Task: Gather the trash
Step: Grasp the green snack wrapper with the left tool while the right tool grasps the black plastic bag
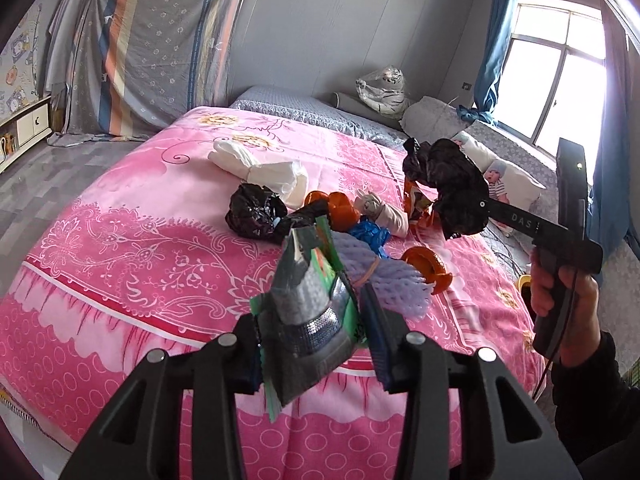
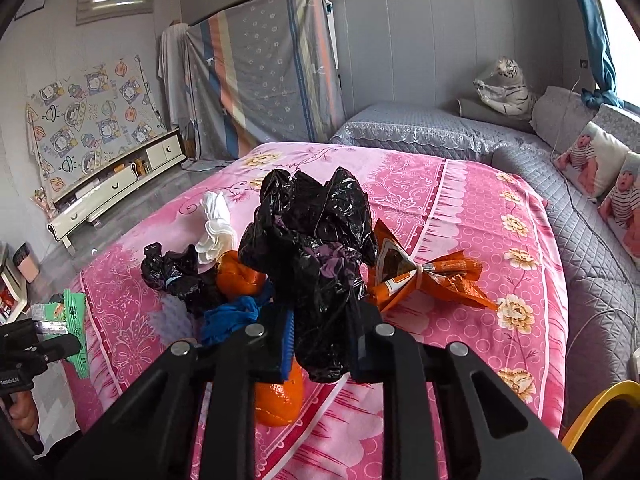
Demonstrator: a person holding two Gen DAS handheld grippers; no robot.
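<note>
My left gripper (image 1: 316,344) is shut on a green and silver snack wrapper (image 1: 308,300), held above the near edge of the pink bed; it also shows in the right wrist view (image 2: 72,320). My right gripper (image 2: 320,340) is shut on a crumpled black plastic bag (image 2: 316,248), lifted above the pile; the bag also shows in the left wrist view (image 1: 448,184). On the bed lie another black bag (image 1: 254,212), white tissue wads (image 1: 256,168), orange peels (image 1: 428,268), an orange wrapper (image 2: 424,276), blue plastic (image 2: 236,316) and purple foam netting (image 1: 384,280).
The pink flowered bedspread (image 1: 120,240) covers the bed. A grey sofa bed (image 2: 560,208) with baby-print pillows stands to the right. A yellow bin rim (image 2: 600,408) shows at the lower right. A low white cabinet (image 2: 116,192) stands on the left wall.
</note>
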